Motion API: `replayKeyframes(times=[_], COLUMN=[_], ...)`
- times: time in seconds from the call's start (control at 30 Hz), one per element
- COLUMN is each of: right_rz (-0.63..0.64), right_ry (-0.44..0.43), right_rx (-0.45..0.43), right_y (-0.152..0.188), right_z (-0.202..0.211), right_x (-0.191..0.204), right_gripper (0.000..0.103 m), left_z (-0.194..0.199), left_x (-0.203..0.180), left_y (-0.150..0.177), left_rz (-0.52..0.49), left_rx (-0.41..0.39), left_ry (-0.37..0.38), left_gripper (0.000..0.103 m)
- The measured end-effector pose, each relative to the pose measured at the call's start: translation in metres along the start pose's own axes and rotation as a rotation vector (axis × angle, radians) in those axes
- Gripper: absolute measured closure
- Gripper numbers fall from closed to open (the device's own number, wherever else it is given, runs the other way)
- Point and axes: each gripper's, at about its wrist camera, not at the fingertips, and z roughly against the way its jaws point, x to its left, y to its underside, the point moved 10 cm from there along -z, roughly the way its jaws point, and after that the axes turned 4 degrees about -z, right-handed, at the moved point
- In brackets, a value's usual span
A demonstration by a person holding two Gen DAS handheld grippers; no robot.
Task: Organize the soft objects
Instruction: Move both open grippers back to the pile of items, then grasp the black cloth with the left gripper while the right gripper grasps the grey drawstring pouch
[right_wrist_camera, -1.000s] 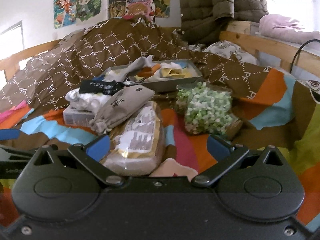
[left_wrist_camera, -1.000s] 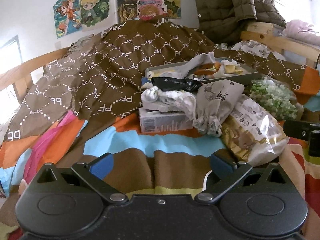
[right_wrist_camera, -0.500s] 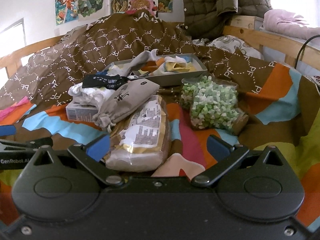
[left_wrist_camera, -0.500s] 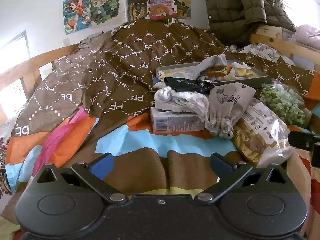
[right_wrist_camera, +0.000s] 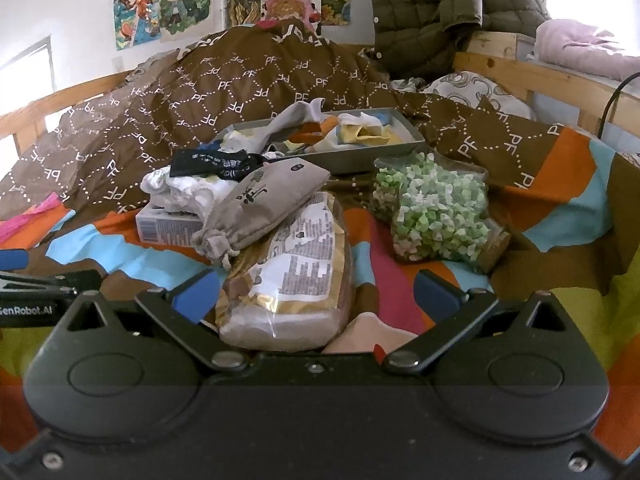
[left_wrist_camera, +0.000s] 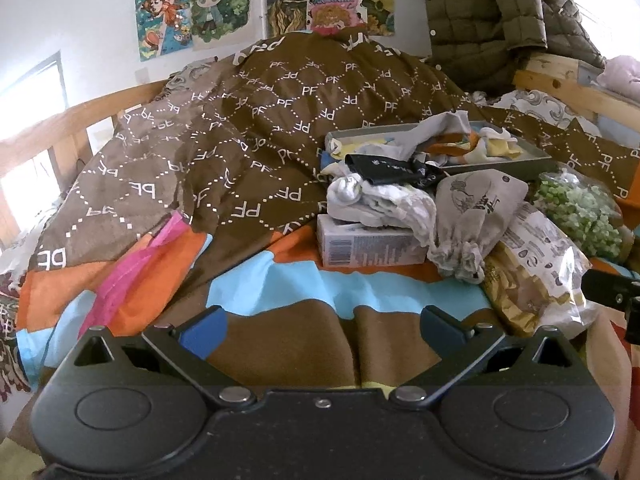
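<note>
Grey drawstring pouch (right_wrist_camera: 260,200) is looking light and floppy, pinch its bunched neck; both grippers' fingers (left_wrist_camera: 202,326) (right_wrist_camera: 196,294) are sitting released, grasping nothing.

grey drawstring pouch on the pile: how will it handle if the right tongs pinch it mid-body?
The grey drawstring pouch looks like soft cloth, creased and sagging over the bread bag, so it will likely drape, not hold shape. It bulges, so probably something is inside that could shift. Its upper end leans on the white socks; lifting may drag them.
</note>
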Motion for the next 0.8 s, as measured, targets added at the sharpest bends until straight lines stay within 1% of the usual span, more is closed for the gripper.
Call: replayKeyframes(times=[0.2,0.33,0.53,0.8], right_rz=[0.007,0.015,0.030,0.066], right_ry=[-0.005,-0.008,-0.008,0.008], right_rx=[-0.008,-0.013,-0.038,-0.064], right_y=[-0.004,-0.007,-0.018,-0.038], right_z=[-0.006,-0.010,-0.019,-0.049], right_x=[0.000,0.002,0.005,0.001], right_gripper=[0.000,0.001,0.001,0.000], left_z=[-0.001,-0.001,-0.006,-0.021], left_x=[0.003,0.007,0.014,0.020], left_y=[-0.004,-0.013,-0.024,-0.039], left_rz=[-0.002,-0.015,-0.012,-0.006], left_rx=[-0.002,-0.024,-0.034,-0.054], left_ry=[0.000,0.003,0.001,0.014], left_gripper=[0.001,0.001,0.001,0.001])
